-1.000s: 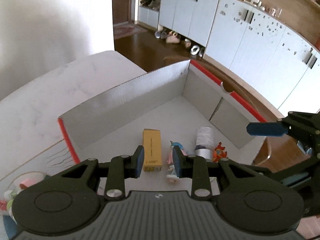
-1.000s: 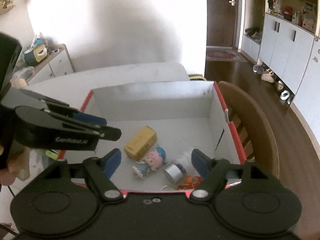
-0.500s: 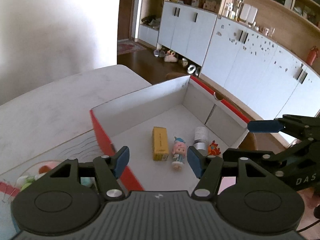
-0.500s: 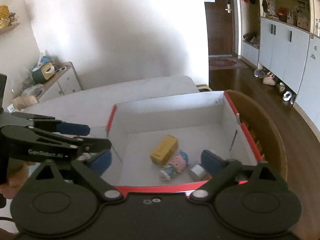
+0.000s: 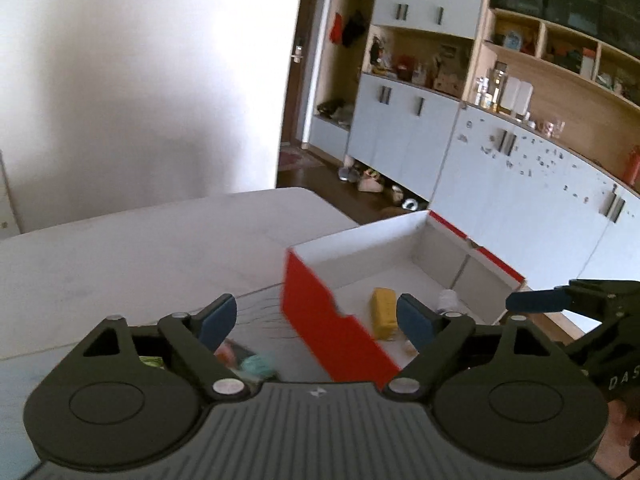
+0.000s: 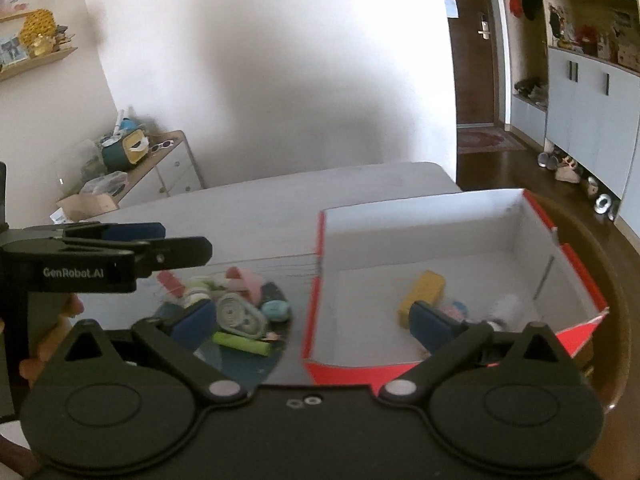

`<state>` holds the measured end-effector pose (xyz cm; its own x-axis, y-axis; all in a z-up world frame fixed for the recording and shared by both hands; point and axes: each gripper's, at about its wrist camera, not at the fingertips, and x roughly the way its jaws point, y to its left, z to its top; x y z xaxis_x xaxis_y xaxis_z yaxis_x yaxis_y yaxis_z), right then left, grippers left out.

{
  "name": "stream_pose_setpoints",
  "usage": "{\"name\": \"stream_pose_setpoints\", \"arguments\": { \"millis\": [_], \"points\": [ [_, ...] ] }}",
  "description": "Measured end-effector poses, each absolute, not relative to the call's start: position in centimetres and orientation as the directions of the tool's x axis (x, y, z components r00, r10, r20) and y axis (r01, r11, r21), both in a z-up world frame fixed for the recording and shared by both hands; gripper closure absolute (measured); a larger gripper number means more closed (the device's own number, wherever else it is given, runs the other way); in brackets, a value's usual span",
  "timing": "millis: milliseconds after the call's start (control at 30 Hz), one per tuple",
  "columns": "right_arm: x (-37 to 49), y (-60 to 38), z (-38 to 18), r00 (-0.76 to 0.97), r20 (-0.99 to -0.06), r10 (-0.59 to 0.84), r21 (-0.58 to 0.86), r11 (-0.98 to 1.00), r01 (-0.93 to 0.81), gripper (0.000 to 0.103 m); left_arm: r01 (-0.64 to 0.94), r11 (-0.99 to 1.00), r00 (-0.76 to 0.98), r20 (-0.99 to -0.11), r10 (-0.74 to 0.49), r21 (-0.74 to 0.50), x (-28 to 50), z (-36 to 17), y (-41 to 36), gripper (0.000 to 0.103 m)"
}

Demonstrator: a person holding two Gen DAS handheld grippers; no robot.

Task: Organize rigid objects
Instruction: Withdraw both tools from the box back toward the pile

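Observation:
A red cardboard box [image 6: 316, 304] with a white inside stands on the table; it also shows in the left wrist view [image 5: 320, 316]. In it lie a yellow box [image 6: 422, 294], a small doll [image 6: 456, 310] and a silvery can [image 6: 506, 308]. The yellow box [image 5: 383, 312] shows in the left wrist view too. Left of the box, a dark round mat [image 6: 256, 360] holds a green tube [image 6: 242, 344], a teal piece [image 6: 276, 310], a pink piece [image 6: 248, 282] and other small items. My left gripper [image 5: 316, 318] is open and empty, above the box's left wall. My right gripper [image 6: 312, 320] is open and empty, above the same wall.
The pale table [image 5: 140, 252] reaches back to a white wall. A wooden chair [image 6: 612, 320] stands right of the box. White cabinets [image 5: 500, 184] line the right side. A low sideboard [image 6: 160, 176] with clutter stands at the back left.
Both grippers have pulled up and back and swung left from over the box. The left gripper's jaws have opened wide. The mat with small items has come into view.

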<state>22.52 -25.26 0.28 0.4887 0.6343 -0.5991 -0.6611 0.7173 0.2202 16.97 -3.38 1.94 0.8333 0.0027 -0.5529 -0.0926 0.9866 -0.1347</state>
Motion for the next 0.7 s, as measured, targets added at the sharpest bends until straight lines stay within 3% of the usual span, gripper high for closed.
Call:
{"name": "stream_pose_setpoints", "arguments": {
  "millis": [333, 700],
  "points": [
    [19.3, -20.3, -1.2, 0.503, -0.576, 0.644, 0.229, 0.718, -0.658, 0.000, -0.206, 0.969, 0.810, -0.580, 0.090, -0.137, 13.6, 0.4, 3.5, 0.014],
    [18.9, -14.1, -4.8, 0.464, -0.680, 0.568, 0.164, 0.734, -0.659, 0.000, -0.294, 0.947, 0.791, -0.589, 0.165, -0.130, 11.8, -1.8, 10.6, 0.014]
  ]
}}
